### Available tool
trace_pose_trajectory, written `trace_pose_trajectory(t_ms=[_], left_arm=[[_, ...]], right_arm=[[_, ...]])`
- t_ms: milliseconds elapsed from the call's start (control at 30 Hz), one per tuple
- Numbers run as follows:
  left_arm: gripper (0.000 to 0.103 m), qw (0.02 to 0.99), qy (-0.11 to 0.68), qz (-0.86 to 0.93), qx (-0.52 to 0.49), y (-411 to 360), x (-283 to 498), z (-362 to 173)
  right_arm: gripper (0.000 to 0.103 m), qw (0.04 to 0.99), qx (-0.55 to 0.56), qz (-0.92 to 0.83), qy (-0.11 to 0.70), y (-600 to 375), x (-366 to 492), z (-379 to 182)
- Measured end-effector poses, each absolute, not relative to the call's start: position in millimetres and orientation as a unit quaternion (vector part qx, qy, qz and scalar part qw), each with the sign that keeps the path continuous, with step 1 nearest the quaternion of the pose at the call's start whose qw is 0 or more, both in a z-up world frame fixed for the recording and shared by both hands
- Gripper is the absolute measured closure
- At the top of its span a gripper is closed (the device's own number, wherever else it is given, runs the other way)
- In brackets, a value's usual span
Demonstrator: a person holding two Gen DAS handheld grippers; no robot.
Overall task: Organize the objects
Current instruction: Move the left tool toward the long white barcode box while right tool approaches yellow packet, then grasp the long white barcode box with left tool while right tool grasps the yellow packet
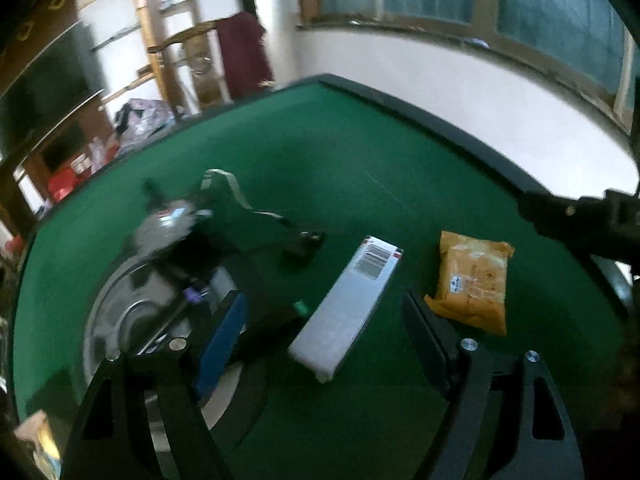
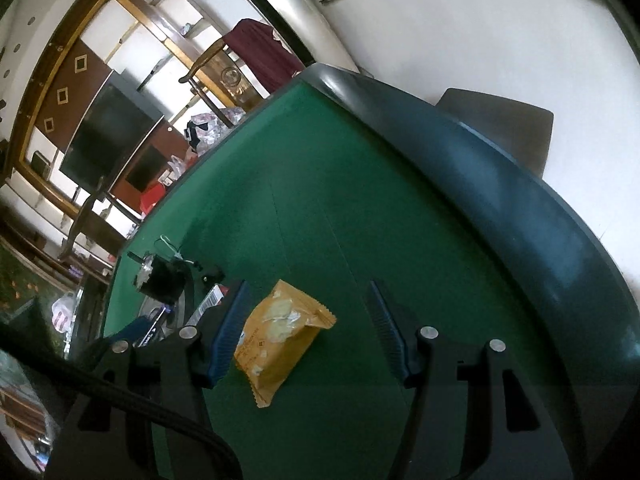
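Observation:
A long silver-grey box with a barcode label lies flat on the green table. My left gripper is open over it, the box between the pads without touching either. To its right lies an orange snack packet. In the right wrist view the same packet lies between the fingers of my open right gripper. It is close beside the blue left pad and well apart from the other finger. The box end peeks out behind that pad.
A round metal tray at the left holds a blurred black device and small items. The table has a dark padded rim, with a chair back behind it. Shelves, a dark screen and clutter lie beyond the far edge.

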State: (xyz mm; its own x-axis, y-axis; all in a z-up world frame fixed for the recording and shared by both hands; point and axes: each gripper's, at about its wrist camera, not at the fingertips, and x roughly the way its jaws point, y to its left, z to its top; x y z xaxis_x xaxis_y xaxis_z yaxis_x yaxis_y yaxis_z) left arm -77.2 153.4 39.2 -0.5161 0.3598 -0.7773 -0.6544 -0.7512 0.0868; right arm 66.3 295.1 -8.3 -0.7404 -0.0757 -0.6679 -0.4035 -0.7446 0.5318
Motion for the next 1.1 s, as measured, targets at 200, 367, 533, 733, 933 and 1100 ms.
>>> trace_pose_trajectory(t_ms=[200,367,533,733,933,1100], left_arm=[[0.042,0.296,0.218,0.84,-0.399,171.4,-76.5,23.4],[0.08,0.301,0.216,0.831,-0.414,167.0,-64.3,18.0],[0.08,0.31,0.185,0.834,-0.416,151.0,-42.8,32.8],[0.08,0.309,0.137,0.845,-0.413,116.7,-4.2,60.3],[0.08,0.284,0.113,0.862,-0.403,76.1,27.0,75.1],[0.08,0.262,0.087,0.872,-0.404,43.4,41.0,80.0]], right_arm=[[0.043,0.094,-0.358,0.862,0.345,297.1,62.9,-13.9],[0.043,0.09,-0.367,0.863,0.335,292.8,59.7,-17.0],[0.043,0.078,-0.379,0.863,0.324,285.5,57.0,-20.3],[0.043,0.065,-0.399,0.858,0.318,275.9,53.1,-27.5],[0.036,0.075,-0.41,0.848,0.327,266.1,47.8,-27.9],[0.036,0.094,-0.422,0.834,0.343,259.1,36.1,-26.4]])
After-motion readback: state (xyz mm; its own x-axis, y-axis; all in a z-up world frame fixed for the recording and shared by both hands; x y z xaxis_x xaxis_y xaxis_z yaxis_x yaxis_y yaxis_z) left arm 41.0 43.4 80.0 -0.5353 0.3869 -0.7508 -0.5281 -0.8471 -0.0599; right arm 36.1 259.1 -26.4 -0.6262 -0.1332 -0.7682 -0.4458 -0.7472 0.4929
